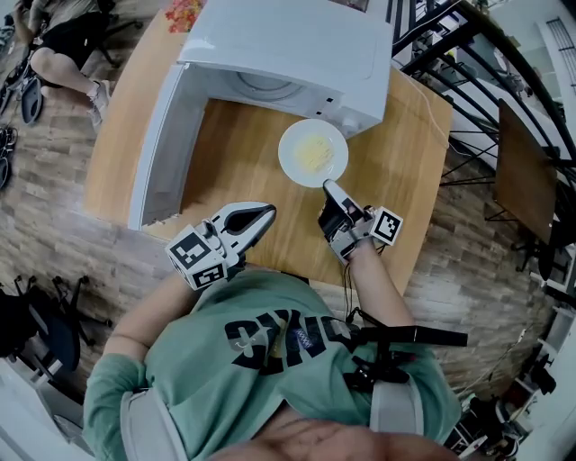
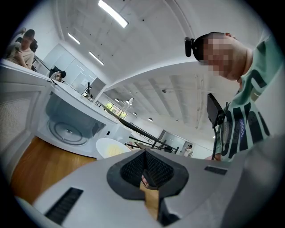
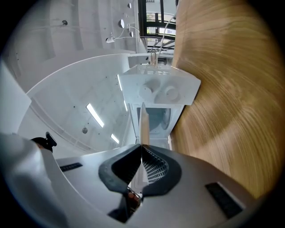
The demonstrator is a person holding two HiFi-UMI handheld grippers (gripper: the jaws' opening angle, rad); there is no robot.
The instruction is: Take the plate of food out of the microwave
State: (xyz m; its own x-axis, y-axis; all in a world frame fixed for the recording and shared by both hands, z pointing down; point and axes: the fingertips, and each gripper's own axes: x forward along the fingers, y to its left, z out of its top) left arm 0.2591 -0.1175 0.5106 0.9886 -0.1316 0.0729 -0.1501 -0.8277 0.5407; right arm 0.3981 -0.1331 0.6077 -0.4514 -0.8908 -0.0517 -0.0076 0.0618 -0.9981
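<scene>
Although the microwave (image 1: 288, 45) stands with its door (image 1: 162, 144) swung wide to the left, the plate (image 1: 288, 160) is outside it, over the table (image 1: 225, 162) and just in front of the control-panel side. On the plate lies a pale yellow heap of food (image 1: 315, 155), spread about the middle and clear of the rim. The head view shows only part of the round turntable (image 1: 261, 85) inside the cavity; the left gripper view shows more of it.

The right claw (image 1: 328, 186) is closed on the plate's near rim, its jaws almost together with the thin rim pinched between them. The left claw (image 1: 269, 212) is closed too, its jaw tips meeting with nothing between them. It is held over the table's near edge, well apart from the plate.

From the right gripper view the plate is only a thin edge running up from the jaws, so the food cannot be seen there. Whether the plate rests on the table or hangs just above it cannot be told. In the left gripper view the claw's body cuts off the plate's lower part. Behind the microwave a red-orange thing (image 1: 184, 13) is cut off by the frame's top and too blurred to name.
</scene>
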